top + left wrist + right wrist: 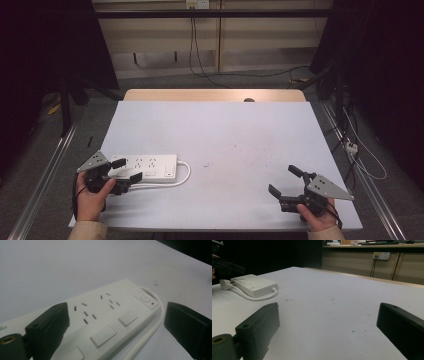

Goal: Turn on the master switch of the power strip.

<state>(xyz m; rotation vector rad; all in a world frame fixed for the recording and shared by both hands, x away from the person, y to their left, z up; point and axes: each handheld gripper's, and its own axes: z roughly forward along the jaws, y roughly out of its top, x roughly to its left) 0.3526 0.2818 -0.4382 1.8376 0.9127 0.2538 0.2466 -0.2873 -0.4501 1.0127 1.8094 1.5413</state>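
I take the white power strip point(145, 167) as my landmark: it lies flat on the pale table sheet point(225, 135), near the sheet's left front corner, its long side running left to right. From the high view I see its white cable point(184, 175) leave the right end, loop round toward the front and run back leftward along the strip's near edge. In the right gripper view the cable ends in a white plug point(224, 284) lying on the sheet at the strip's far-left end.

My left gripper point(127, 170) sits at the strip's left end, held in the left hand point(91, 197). Its jaws are spread wide and straddle the strip: one jaw over the strip's back edge, the other beside the front edge by the cable. In the left gripper view the strip point(105, 320) runs between the two black jaws, with socket holes, three blank rectangular covers and a switch with a red mark point(147, 300) at the far end. I cannot tell whether either jaw touches the strip; they are not closed on it.

My right gripper point(285, 181) is well apart from the strip, off to its right near the sheet's right front corner, held in the right hand point(316, 220). Its jaws are also wide apart with nothing between them but bare sheet, as the right gripper view confirms; there the strip point(253, 285) lies far off at upper left.

No containers are on the table.
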